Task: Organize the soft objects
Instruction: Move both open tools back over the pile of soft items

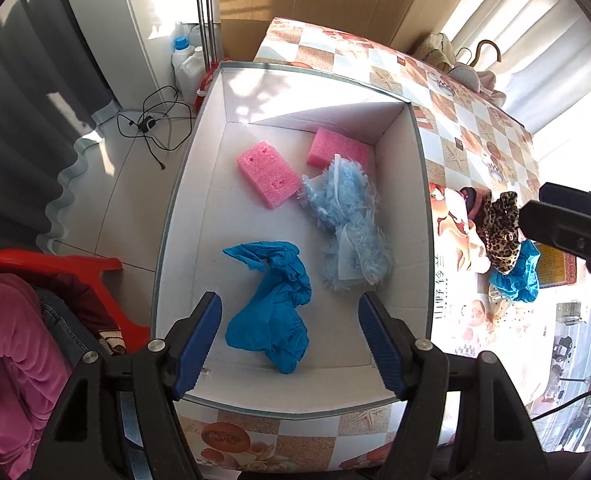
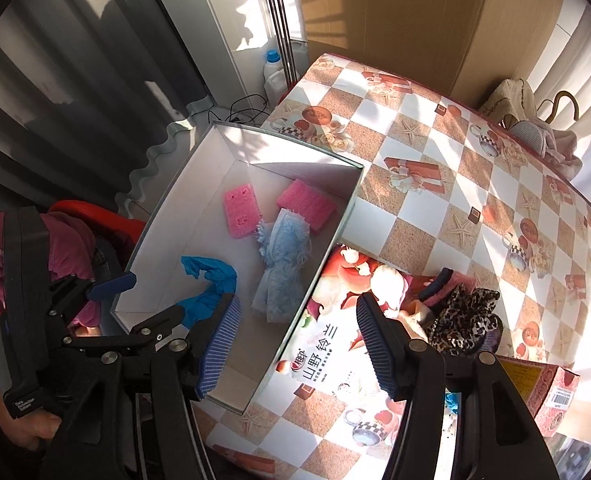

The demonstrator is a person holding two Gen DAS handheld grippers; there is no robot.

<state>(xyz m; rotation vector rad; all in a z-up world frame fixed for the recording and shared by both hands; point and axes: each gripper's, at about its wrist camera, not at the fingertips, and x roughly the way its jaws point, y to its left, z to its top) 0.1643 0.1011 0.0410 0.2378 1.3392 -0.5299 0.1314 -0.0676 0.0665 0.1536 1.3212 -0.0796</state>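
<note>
Both hand-held grippers stand apart, empty: left hand-held gripper [image 1: 289, 342] above the blue glove [image 1: 271, 304] in the box [image 1: 423, 184]; right hand-held gripper [image 2: 297, 346] over the box's 3 o'clock wall.

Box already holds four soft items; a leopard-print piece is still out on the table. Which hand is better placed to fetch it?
Right, probably. The right gripper hangs open beside the leopard-print fabric outside the box. The left gripper, also open, sits over the blue glove inside the box, farther away.

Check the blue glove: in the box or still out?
In. The blue glove lies crumpled on the white floor of the box, near the fluffy blue toy, free of both grippers.
</note>
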